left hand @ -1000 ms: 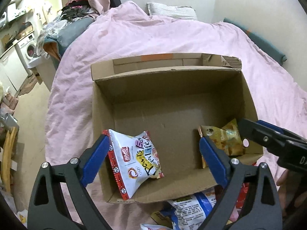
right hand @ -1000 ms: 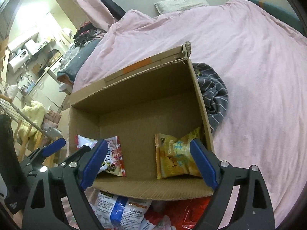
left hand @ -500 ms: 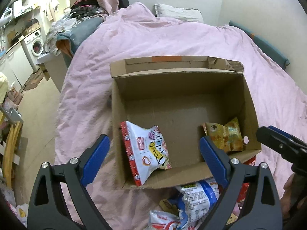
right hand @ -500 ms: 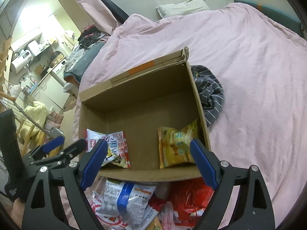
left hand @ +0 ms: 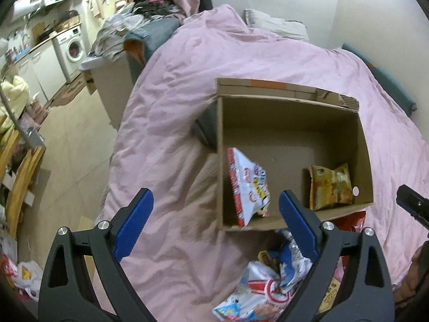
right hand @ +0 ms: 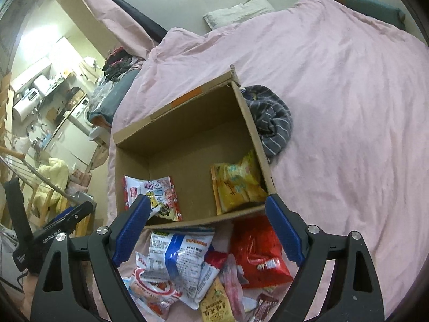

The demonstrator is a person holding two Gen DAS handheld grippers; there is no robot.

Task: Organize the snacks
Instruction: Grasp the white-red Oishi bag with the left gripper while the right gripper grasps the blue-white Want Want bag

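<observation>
Both hand-held grippers have pulled back from the cardboard box (right hand: 187, 139) on the pink bed (right hand: 348, 94). Left hand-held gripper (left hand: 215, 222) gapes, released, over bare bedding; right hand-held gripper (right hand: 206, 228), likewise released, hovers above the loose snack pile (right hand: 193, 265). Inside the box lie a white packet (right hand: 152, 196) and a yellow packet (right hand: 236, 185).

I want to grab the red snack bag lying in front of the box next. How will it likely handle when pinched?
The red snack bag looks puffy and creased, so it is probably light and will crumple where pinched. Its glossy film may slip between the pads. It overlaps the neighbouring packets, so lifting it could drag them.
</observation>
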